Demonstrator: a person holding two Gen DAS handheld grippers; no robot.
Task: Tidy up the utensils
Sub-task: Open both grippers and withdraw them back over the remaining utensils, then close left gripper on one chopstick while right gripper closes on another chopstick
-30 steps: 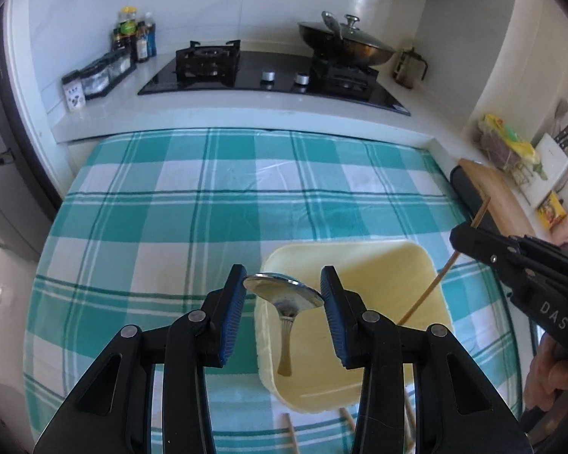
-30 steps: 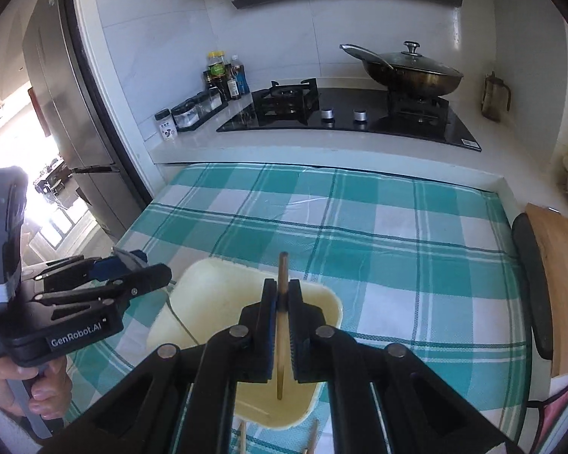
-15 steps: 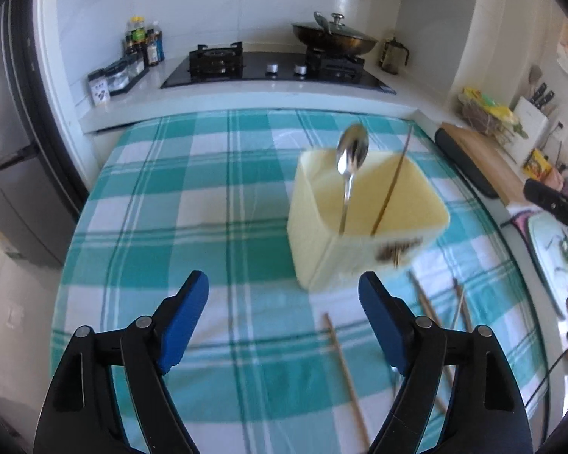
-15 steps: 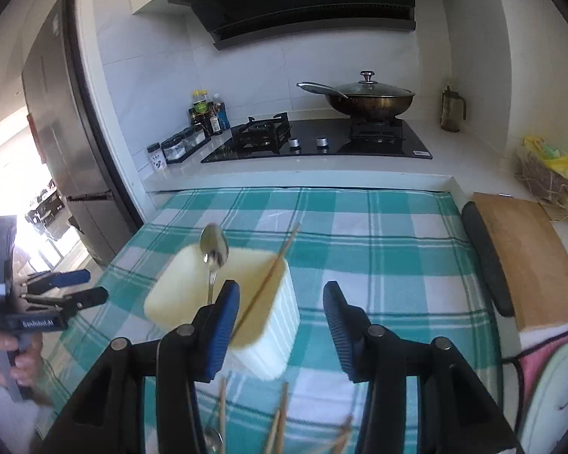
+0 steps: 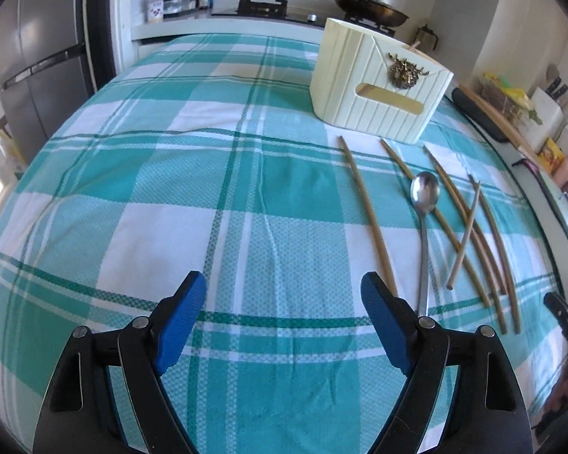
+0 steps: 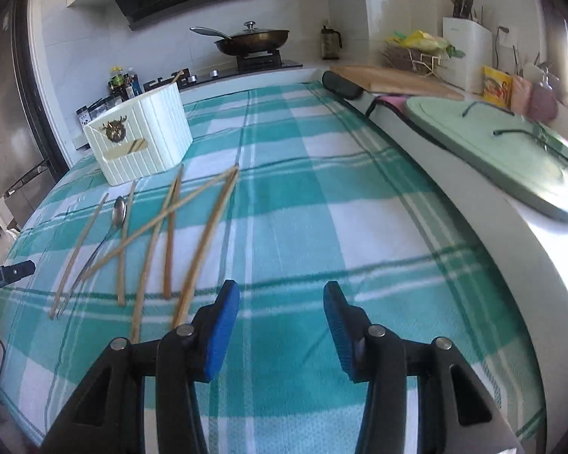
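Observation:
A cream ribbed utensil holder [image 5: 378, 87] [image 6: 144, 140] stands on the teal checked tablecloth [image 5: 170, 189], with a chopstick tip [image 5: 414, 46] poking above its rim. In front of it lie several loose bamboo chopsticks [image 5: 367, 212] [image 6: 204, 238] and a metal spoon [image 5: 424, 196] [image 6: 119, 210]. My left gripper [image 5: 284, 302] hovers low over bare cloth, open and empty, left of the chopsticks. My right gripper [image 6: 282, 314] is also open and empty; the nearest chopstick ends just left of its left finger.
A stove with a lidded wok [image 6: 252, 39] and a condiment rack [image 5: 178, 0] line the far counter. A fridge [image 5: 38, 68] stands at the left. To the right of the table are a wooden board [image 6: 394, 77], a pale green lid [image 6: 511, 151] and a knife block [image 6: 467, 51].
The left gripper let go of the spoon and the right gripper let go of a chopstick over the holder. Both then opened, drew back and sank toward the near cloth.

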